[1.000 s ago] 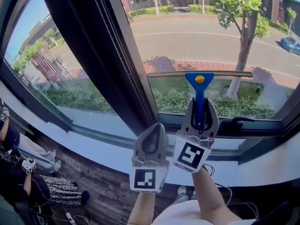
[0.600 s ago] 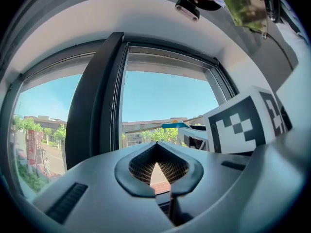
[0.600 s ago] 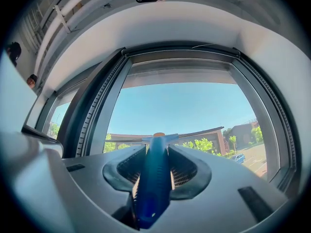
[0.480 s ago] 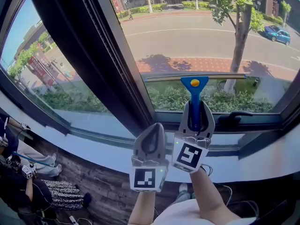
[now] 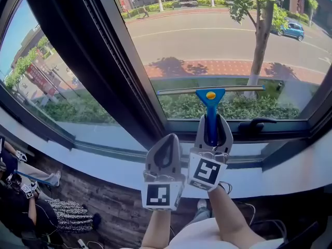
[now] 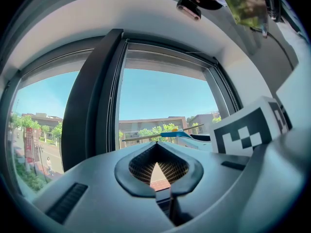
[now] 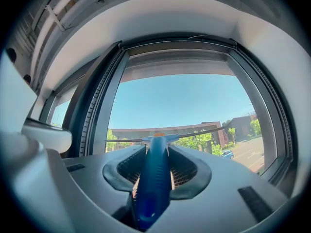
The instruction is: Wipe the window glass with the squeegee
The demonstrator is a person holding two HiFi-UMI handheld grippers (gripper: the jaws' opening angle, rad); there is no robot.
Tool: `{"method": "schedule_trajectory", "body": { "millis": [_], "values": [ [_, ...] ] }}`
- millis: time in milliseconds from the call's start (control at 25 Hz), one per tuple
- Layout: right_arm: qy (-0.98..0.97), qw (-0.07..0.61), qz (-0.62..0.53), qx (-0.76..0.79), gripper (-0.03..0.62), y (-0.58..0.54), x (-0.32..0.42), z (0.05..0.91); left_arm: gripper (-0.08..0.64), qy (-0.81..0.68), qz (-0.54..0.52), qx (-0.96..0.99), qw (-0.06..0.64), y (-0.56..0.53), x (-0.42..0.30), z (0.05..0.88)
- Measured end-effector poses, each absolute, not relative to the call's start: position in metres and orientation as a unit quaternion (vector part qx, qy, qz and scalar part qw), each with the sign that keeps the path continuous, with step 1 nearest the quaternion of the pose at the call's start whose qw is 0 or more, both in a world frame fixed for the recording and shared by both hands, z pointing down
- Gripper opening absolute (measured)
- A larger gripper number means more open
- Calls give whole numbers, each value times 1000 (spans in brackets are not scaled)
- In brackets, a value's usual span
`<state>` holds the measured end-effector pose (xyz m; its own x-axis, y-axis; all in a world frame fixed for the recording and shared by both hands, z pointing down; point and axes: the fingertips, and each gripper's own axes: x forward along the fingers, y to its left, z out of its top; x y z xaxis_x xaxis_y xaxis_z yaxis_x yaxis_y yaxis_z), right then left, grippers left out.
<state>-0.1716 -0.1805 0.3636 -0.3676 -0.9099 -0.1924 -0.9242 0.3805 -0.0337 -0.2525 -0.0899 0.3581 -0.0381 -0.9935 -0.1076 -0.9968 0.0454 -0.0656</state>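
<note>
A squeegee with a blue handle (image 5: 210,113) and a thin horizontal blade (image 5: 181,92) lies against the lower part of the window glass (image 5: 218,40). My right gripper (image 5: 211,122) is shut on the handle, which runs up between its jaws (image 7: 154,178); its blade (image 7: 204,130) crosses the pane ahead. Beside it on the left, my left gripper (image 5: 166,141) hangs below the glass with its jaws shut and holding nothing (image 6: 158,158). The squeegee (image 6: 177,134) shows to its right in the left gripper view.
A thick dark mullion (image 5: 98,61) splits the window left of the wiped pane. A black window handle (image 5: 258,124) sits on the bottom frame right of the squeegee. The pale sill (image 5: 104,157) runs below. Seated people (image 5: 21,196) are at the lower left on the wooden floor.
The right gripper has drawn the squeegee lower on the glass, closer to the bottom frame. The left gripper has stayed beside it, shut.
</note>
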Motion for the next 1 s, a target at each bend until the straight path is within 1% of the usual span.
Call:
{"method": "schedule_trajectory", "body": {
  "millis": [400, 600, 1000],
  "values": [
    [833, 55, 26, -551, 150, -176, -169, 390, 3, 718, 3, -694, 52, -90, -246, 366],
    [834, 46, 21, -549, 149, -175, -169, 400, 3, 716, -26, -696, 52, -90, -250, 384],
    [838, 23, 8, -545, 149, -167, -172, 414, 3, 726, -50, -686, 10, -83, -266, 412]
  ]
}}
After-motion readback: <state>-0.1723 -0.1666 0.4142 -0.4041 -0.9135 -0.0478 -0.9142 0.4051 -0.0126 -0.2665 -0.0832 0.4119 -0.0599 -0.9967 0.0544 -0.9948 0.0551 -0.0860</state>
